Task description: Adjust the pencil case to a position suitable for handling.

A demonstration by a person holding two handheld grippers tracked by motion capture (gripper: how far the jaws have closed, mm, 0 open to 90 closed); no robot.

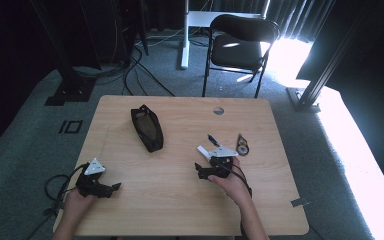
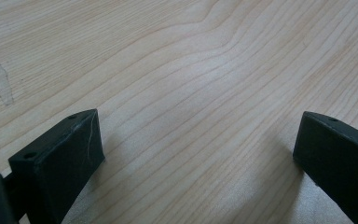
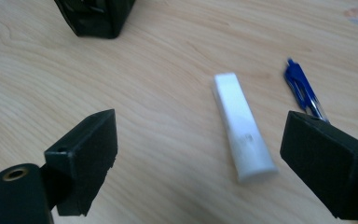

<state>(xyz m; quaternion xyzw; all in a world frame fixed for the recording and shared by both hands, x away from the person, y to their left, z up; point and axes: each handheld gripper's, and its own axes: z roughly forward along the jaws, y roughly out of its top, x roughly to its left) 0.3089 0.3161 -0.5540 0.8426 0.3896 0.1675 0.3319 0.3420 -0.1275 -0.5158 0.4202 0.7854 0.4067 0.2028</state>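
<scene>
Right gripper [image 3: 200, 163] jaws wide, lined up on the white eraser [image 3: 242, 123], which lies flat between them just beside the blue pen [image 3: 303, 91], probably a pre-grasp. Left gripper [image 2: 198, 158] also wide, empty, parked on bare table [image 1: 170, 200] well left of the eraser. High view adds the black pencil case [image 1: 147, 128] up-left of the eraser and a small round item [image 1: 243, 147] right of it.

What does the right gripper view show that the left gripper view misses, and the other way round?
The right gripper view has a white stick, a blue pen and the corner of a black pouch. The left gripper view adds a faint pale smear on the wood. Both share the wooden table and a pair of open black jaws.
</scene>
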